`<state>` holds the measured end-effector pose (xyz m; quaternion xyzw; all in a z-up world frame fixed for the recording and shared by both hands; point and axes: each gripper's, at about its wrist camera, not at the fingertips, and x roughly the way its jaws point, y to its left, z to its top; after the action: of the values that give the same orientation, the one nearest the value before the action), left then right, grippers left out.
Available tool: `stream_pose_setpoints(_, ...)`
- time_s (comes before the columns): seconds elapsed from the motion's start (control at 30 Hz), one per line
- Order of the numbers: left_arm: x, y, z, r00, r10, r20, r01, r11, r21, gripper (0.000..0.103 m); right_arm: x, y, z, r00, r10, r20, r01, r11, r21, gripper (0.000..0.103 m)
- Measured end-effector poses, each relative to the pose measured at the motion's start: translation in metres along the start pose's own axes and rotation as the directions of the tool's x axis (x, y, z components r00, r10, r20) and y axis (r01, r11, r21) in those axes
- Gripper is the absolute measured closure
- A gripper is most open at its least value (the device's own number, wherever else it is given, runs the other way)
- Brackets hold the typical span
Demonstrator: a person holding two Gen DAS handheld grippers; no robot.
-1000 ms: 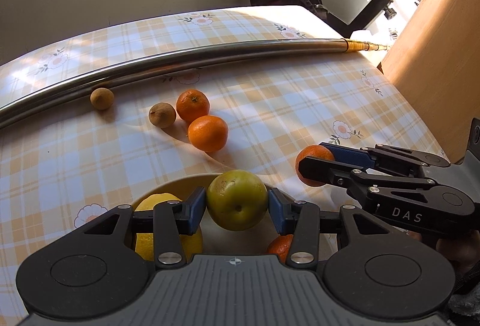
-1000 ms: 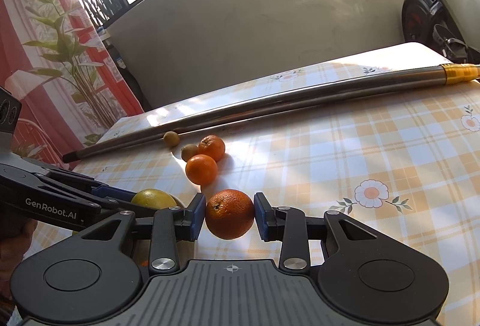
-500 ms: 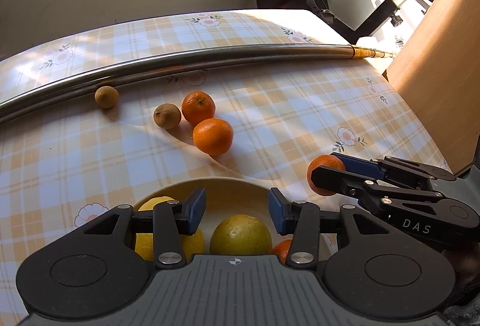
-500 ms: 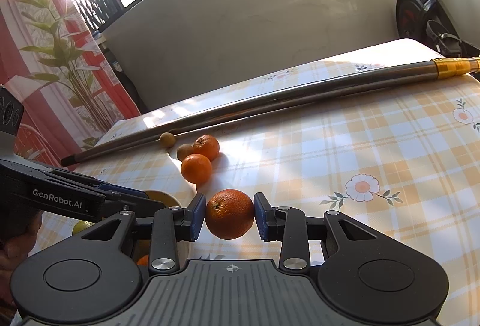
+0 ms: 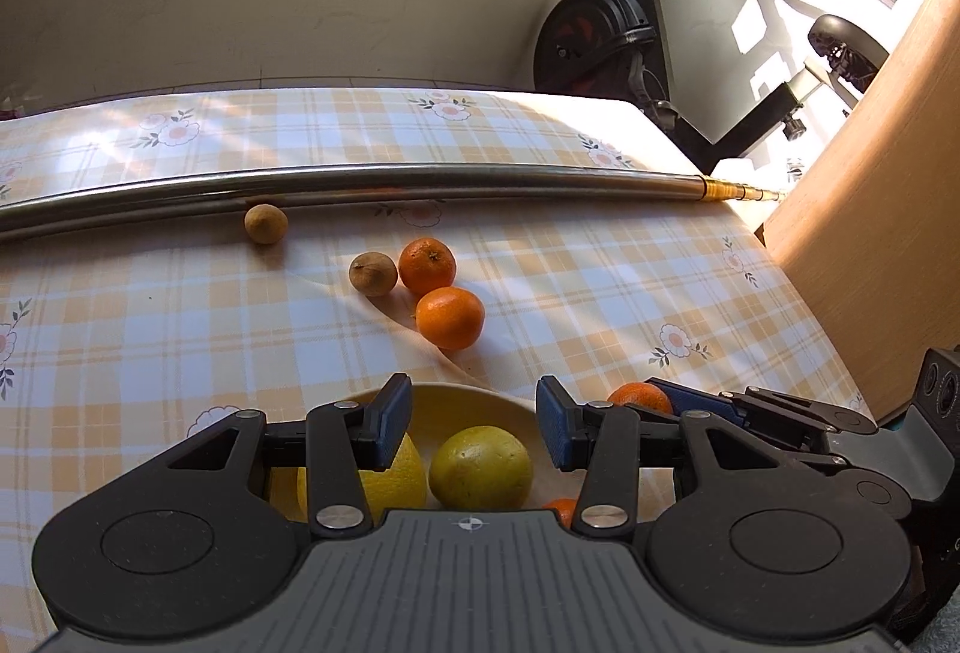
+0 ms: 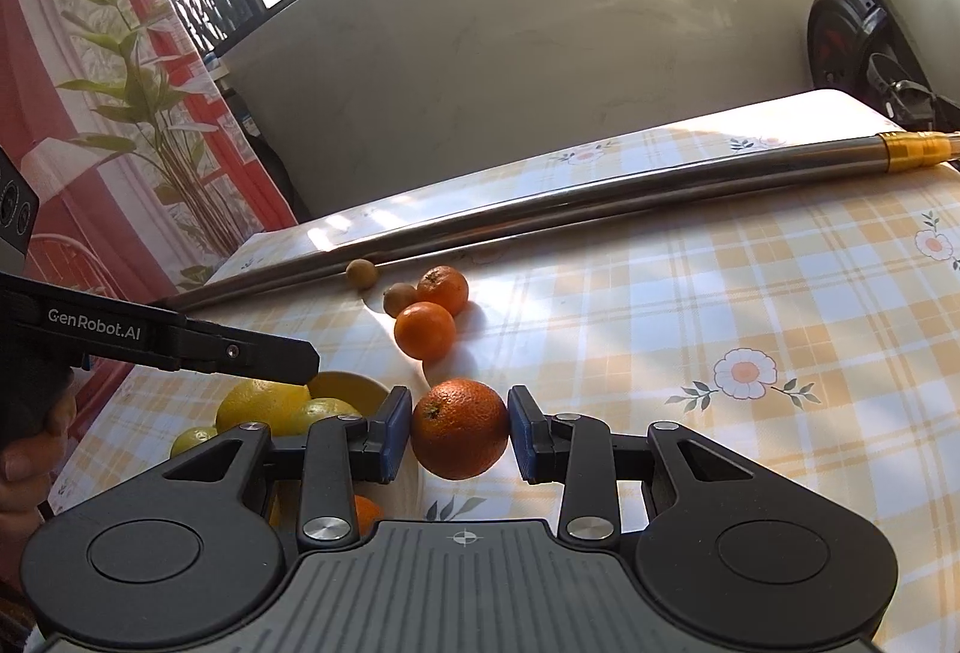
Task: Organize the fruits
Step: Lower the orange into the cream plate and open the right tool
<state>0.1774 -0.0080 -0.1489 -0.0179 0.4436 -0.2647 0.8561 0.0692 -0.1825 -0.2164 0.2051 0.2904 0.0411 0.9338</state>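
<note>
Left view: my left claw [image 5: 474, 422] hangs empty, jaws apart, over the bowl [image 5: 480, 398], where a green fruit [image 5: 481, 468] and lemon [image 5: 396, 479] lie. Two oranges [image 5: 450, 317] and two brown fruits [image 5: 373, 273] wait on the worktop [image 5: 180, 323]. Right view: my right claw [image 6: 461, 434] clamps an orange [image 6: 459, 428], probably just beside the bowl's rim.

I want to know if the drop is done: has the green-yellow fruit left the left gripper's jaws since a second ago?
Yes. The green-yellow fruit now lies in the bowl, below the open left gripper.
</note>
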Motion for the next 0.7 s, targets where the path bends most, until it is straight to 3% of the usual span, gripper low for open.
stream_pose_setpoints(0.27, -0.037, 0.012, -0.015, 0.991, 0.091, 0.102, -0.086, 0.995, -0.047, 0.055, -0.005, 0.022, -0.002, 0.999, 0.028, -0.019, -0.029, 0.998, -0.048, 0.071)
stream_pose_setpoints(0.7, -0.068, 0.029, -0.043, 0.977, 0.139, 0.16, -0.117, 0.983, -0.141, 0.055, 0.003, 0.066, -0.013, 0.994, 0.067, -0.083, -0.078, 0.987, -0.141, 0.071)
